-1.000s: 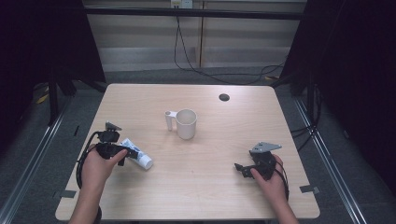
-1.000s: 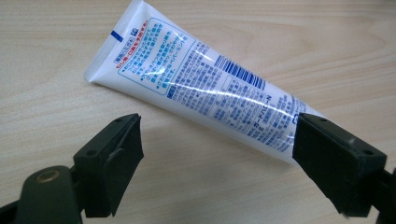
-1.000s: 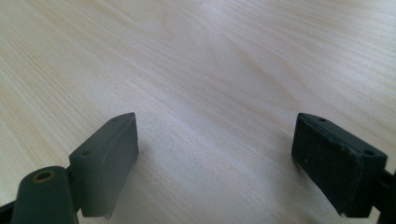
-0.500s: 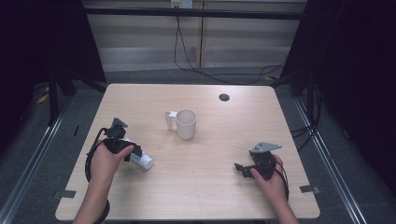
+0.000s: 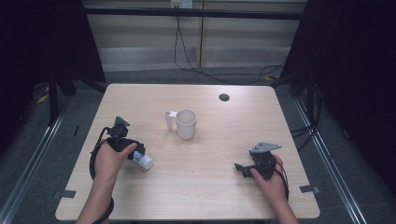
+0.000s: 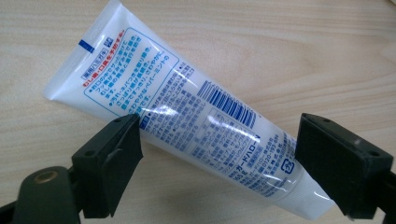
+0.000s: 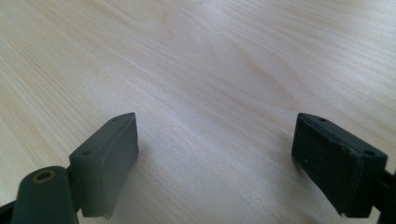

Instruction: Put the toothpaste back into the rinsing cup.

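The left gripper (image 6: pixel 217 154) straddles a white tube (image 6: pixel 187 112) lying on the table (image 5: pixel 215 186), its jaws spread wide either side. The right gripper (image 7: pixel 215 154) rests open over bare wood.

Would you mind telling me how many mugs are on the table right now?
1. The white mug stands upright near the middle of the table, its handle toward the left hand's side; nothing seems able to hide another.

A white mug (image 5: pixel 186 123) stands upright near the middle of the light wooden tabletop (image 5: pixel 224 186), with its handle toward the left. A small dark round hole (image 5: pixel 224 97) sits near the far edge.
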